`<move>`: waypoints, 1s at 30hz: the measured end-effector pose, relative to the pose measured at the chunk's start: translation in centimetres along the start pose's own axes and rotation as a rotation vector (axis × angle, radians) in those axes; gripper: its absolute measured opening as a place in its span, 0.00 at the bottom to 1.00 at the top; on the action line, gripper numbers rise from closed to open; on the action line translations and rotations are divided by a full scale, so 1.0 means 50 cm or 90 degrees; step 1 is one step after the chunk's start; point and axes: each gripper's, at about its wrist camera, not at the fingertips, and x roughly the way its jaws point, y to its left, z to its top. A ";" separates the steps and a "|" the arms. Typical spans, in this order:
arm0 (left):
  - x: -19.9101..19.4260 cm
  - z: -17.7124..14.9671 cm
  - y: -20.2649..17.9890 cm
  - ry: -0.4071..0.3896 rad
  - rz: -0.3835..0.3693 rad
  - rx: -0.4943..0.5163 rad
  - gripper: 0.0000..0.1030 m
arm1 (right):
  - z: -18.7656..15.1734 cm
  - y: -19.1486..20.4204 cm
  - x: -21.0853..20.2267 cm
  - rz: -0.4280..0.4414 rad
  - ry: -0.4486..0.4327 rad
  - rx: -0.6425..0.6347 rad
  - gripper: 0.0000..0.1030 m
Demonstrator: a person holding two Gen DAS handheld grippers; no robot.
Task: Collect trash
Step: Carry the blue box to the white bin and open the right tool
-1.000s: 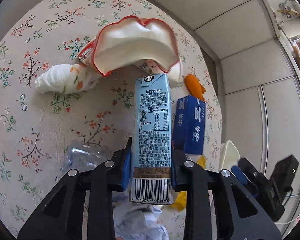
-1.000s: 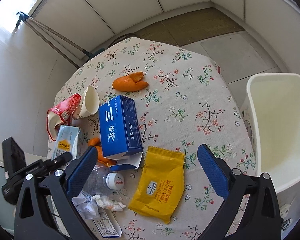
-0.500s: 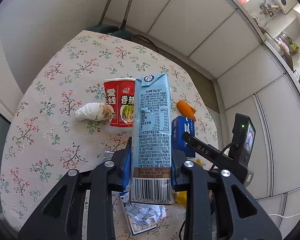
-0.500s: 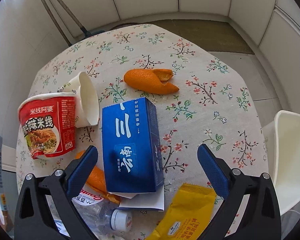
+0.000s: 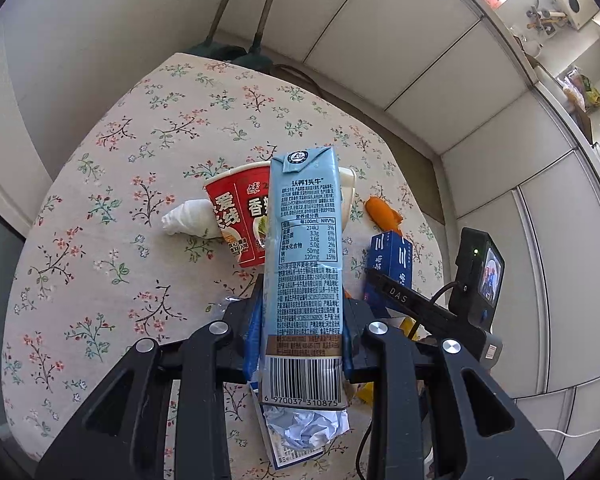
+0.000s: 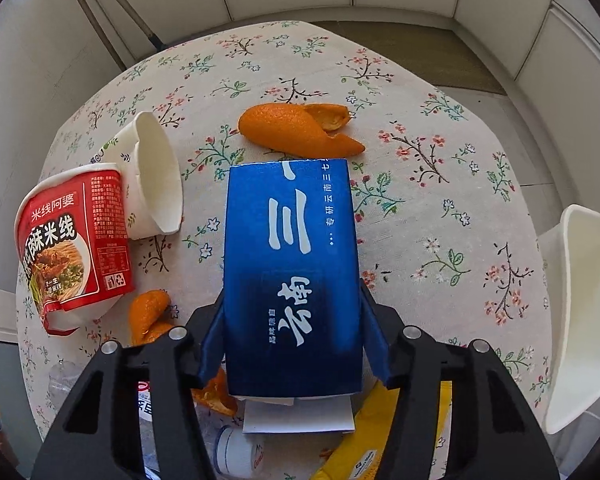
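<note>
From the left wrist, the left gripper pinches a pale blue milk carton by its sides, held above the round table. Past it, near the table's middle, a red noodle cup lies beside a crumpled white wrapper. Crumpled paper sits at the near edge.

From the right wrist, the right gripper has its pads against both sides of a blue box lying mid-table. Orange peel lies just beyond it, a white paper cup to its left. A white bin stands off the right edge.
</note>
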 end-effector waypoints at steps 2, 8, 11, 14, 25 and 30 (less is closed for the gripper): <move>0.001 -0.001 -0.003 -0.001 -0.002 0.000 0.28 | 0.000 -0.005 -0.011 0.002 -0.009 0.002 0.54; -0.003 0.000 -0.022 -0.013 -0.012 0.005 0.28 | 0.002 -0.011 -0.066 0.020 -0.045 -0.003 0.55; -0.004 -0.003 -0.036 -0.015 -0.018 0.010 0.28 | 0.002 -0.020 -0.101 0.027 -0.066 -0.004 0.55; -0.002 -0.007 -0.054 -0.017 -0.025 0.016 0.28 | 0.000 -0.038 -0.138 0.027 -0.089 -0.003 0.55; 0.016 -0.040 -0.134 -0.022 -0.047 0.059 0.28 | -0.028 -0.166 -0.275 -0.008 -0.178 0.031 0.55; 0.037 -0.064 -0.177 -0.017 -0.051 0.087 0.28 | -0.048 -0.247 -0.326 -0.040 -0.223 0.066 0.55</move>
